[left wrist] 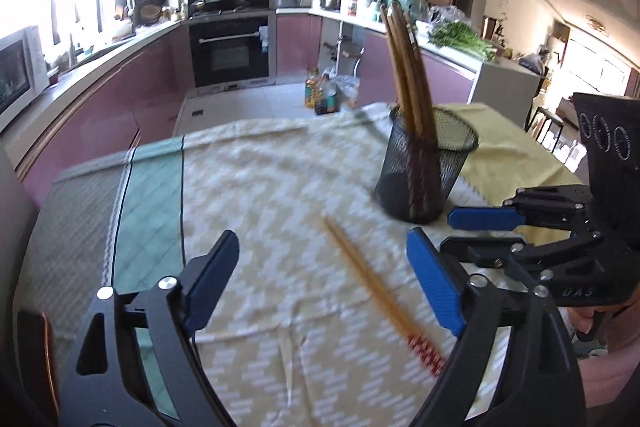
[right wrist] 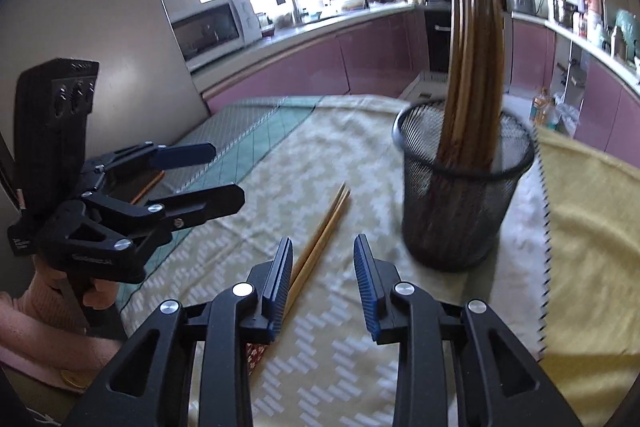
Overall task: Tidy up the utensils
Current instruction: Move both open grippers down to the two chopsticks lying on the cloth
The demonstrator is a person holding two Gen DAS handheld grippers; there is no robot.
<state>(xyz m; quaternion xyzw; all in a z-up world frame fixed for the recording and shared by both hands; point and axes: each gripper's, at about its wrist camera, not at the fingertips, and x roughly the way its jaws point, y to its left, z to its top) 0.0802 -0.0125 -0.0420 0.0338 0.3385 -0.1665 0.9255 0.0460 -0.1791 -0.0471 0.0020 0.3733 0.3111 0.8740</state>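
Just beside our right gripper (right wrist: 323, 283), spread and empty, the chopstick pair (right wrist: 320, 243) points far toward the mesh holder (right wrist: 460, 203); our left gripper (left wrist: 320, 287), spread too, hovers farther off.

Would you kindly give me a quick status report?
Both grippers, left and right, open, empty. Chopstick pair flat on cloth beside mesh holder. Nothing blocking.

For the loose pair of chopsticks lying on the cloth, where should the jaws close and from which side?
Grip the loose chopsticks on the plain wooden shaft near mid-length, coming down from above with the jaws across the pair. They lie flat and side by side on the tablecloth, so a crosswise pinch probably catches both. The open right gripper is nearest; the mesh holder stands clear to its right.
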